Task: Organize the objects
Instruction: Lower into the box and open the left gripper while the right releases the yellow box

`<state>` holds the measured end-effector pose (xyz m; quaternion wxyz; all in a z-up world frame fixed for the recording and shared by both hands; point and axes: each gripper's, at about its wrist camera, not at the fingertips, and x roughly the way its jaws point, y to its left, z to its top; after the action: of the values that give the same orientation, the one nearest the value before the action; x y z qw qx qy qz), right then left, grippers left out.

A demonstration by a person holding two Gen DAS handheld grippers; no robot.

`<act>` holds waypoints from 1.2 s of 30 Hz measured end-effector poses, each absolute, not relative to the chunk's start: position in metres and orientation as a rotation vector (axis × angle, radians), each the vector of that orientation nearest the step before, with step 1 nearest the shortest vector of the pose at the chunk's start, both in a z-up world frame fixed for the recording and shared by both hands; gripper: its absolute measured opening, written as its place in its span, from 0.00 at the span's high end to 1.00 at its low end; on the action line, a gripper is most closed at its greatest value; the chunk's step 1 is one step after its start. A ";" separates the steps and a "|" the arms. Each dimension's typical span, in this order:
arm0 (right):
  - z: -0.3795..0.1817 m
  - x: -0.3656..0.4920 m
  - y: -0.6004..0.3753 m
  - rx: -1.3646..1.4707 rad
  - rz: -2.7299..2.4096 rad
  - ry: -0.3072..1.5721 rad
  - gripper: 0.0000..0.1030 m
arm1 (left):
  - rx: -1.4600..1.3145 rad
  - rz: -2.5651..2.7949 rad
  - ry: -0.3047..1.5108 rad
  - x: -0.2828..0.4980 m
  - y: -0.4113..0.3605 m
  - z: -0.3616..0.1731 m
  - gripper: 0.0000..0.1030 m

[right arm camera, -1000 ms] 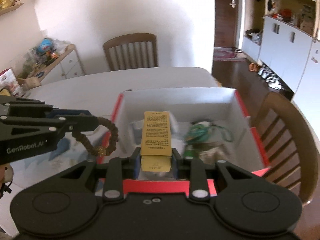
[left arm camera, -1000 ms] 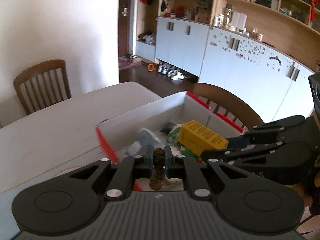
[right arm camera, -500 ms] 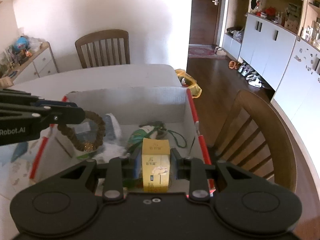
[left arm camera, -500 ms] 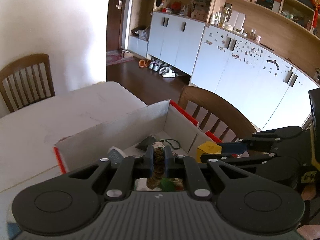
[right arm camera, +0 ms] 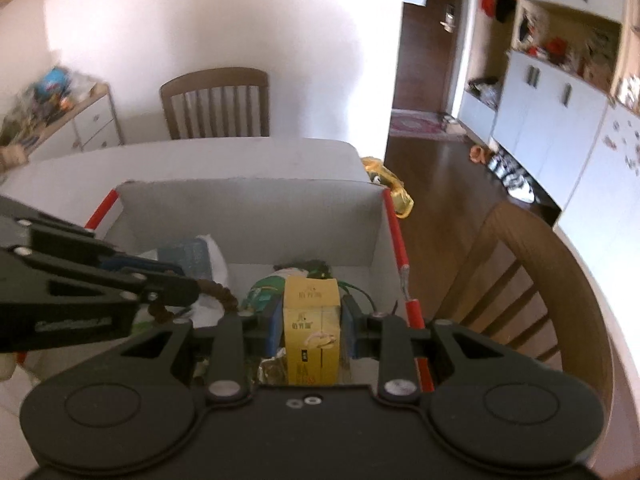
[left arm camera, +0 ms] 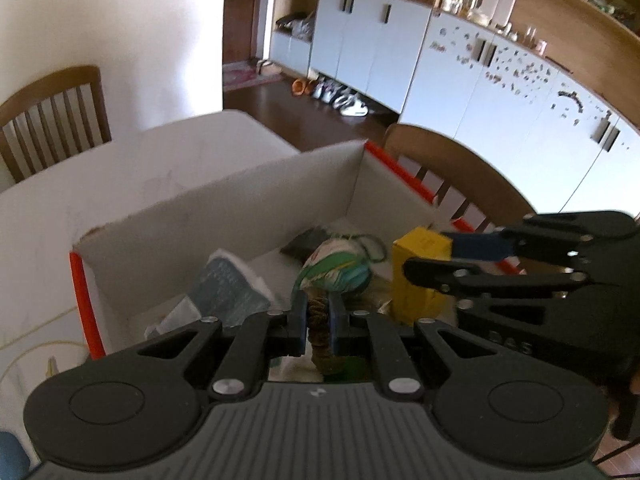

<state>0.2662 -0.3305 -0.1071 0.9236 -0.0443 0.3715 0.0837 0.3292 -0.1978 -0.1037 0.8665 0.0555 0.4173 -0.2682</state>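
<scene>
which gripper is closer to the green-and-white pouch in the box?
Left. The left gripper, shut on a brown bead bracelet, sits right beside the green-and-white pouch; the right gripper, holding the yellow carton, is further off.

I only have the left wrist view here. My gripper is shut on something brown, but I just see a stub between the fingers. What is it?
Observer: In the right wrist view it is a brown bead bracelet, its loop hanging from the left gripper above the white box.
Operator: And the yellow carton, is it clamped square?
Observer: Yes, the right gripper has a pad on each side face of the yellow carton, its printed face to the camera.
Operator: Anything beyond the box's far right corner?
Observer: A crumpled golden bag lies on the floor past the table edge.
</scene>
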 end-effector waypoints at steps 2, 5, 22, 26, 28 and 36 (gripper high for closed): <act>-0.109 0.265 -0.326 -0.108 0.190 0.773 0.72 | 0.117 -0.552 0.889 0.331 -0.195 -0.109 0.90; -0.114 0.263 -0.318 -0.139 0.216 0.793 0.72 | 0.125 -0.542 0.903 0.332 -0.192 -0.117 0.90; -0.118 0.255 -0.329 -0.052 0.262 0.877 0.42 | 0.138 -0.488 0.958 0.325 -0.180 -0.131 0.90; -0.113 0.250 -0.329 -0.047 0.269 0.876 0.41 | 0.139 -0.479 0.948 0.319 -0.175 -0.126 0.88; -0.108 0.247 -0.329 -0.040 0.270 0.870 0.39 | 0.155 -0.469 0.936 0.314 -0.173 -0.124 0.88; -0.089 0.236 -0.332 0.000 0.286 0.832 0.39 | 0.115 -0.449 0.897 0.298 -0.156 -0.104 0.87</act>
<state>0.2355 -0.3320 -0.0889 0.9048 0.0002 0.4028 0.1382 0.2979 -0.1562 -0.1041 0.8751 0.0551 0.4298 -0.2153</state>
